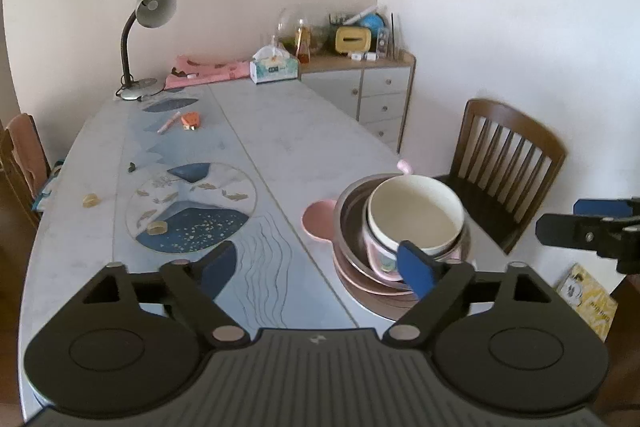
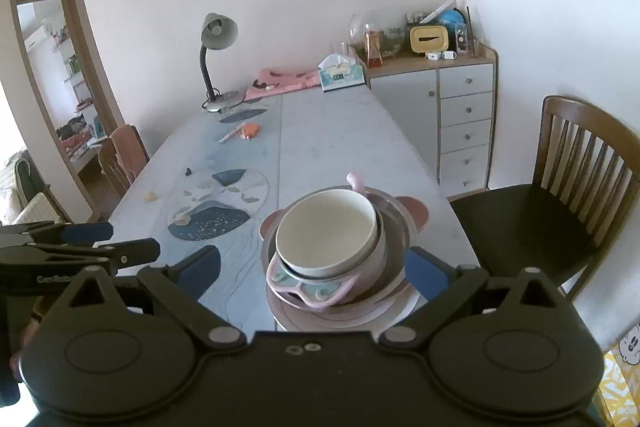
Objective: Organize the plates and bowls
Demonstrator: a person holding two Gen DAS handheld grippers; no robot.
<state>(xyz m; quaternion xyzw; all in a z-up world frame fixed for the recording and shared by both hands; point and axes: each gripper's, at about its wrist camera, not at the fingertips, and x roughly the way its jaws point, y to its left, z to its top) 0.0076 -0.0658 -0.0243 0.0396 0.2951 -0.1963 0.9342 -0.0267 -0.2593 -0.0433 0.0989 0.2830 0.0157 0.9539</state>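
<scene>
- Your left gripper (image 1: 320, 267) is spread wide and grips nothing; its right blue pad sits in front of the stack's near edge.
- Your right gripper (image 2: 316, 271) is also wide open and empty, its pads flanking the stack.
- The cream bowl (image 2: 326, 230) nests in a pink bowl (image 2: 316, 287) inside a metal bowl (image 2: 394, 227) on plates (image 2: 344, 315), lower centre, at the table's (image 2: 332, 135) right edge.
- A wooden chair (image 2: 580, 163) stands at the right.

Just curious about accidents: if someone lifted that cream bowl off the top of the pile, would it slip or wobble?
The cream bowl looks smooth and glossy, so probably slippery. It sits tilted inside the pink bowl, so it may rock when touched. It looks rigid, possibly breakable.
</scene>
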